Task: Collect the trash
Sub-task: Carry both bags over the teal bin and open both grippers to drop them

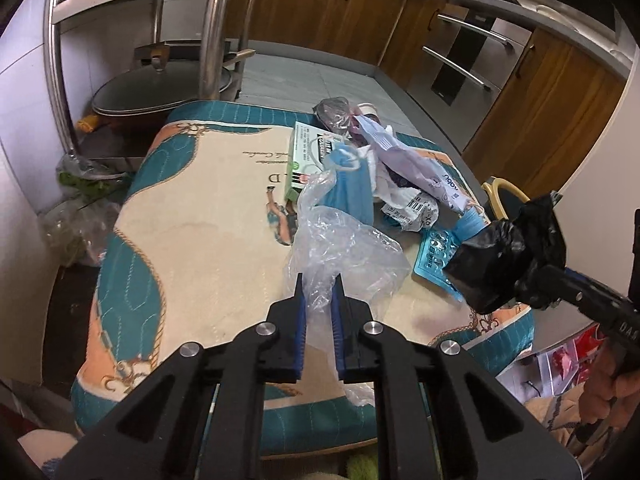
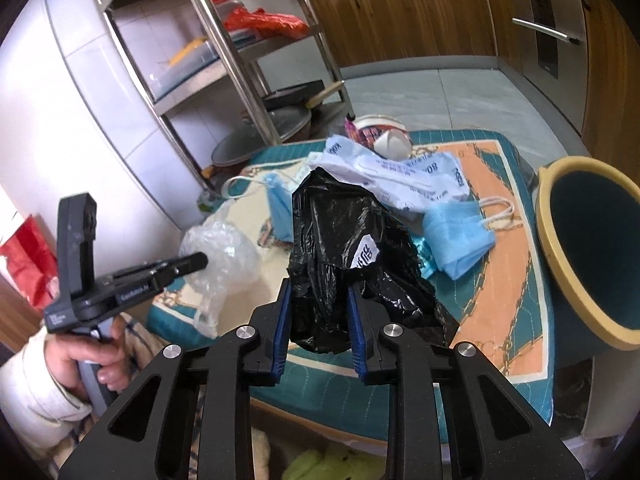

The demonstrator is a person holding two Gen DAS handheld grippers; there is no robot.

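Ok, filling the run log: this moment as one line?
left gripper: shut on clear bag | right gripper: shut on black bag | bin: beside table

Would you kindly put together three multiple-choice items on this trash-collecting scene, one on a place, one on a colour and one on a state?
1. Where is the yellow-rimmed teal bin?
A. On the steel shelf
B. Beside the patterned teal cushion, past its right edge in the right wrist view
C. Under the oven

2. What colour are the crumpled face masks in the pile?
A. Light blue
B. Red
C. Yellow

3. What is the left gripper doing?
A. Hanging open over nothing
B. Shut on the crumpled clear plastic bag
C. Shut on a green box

Answers:
1 B, its rim shows off the cushion's edge.
2 A, both show light blue pleats.
3 B, clear film is pinched between its blue pads.
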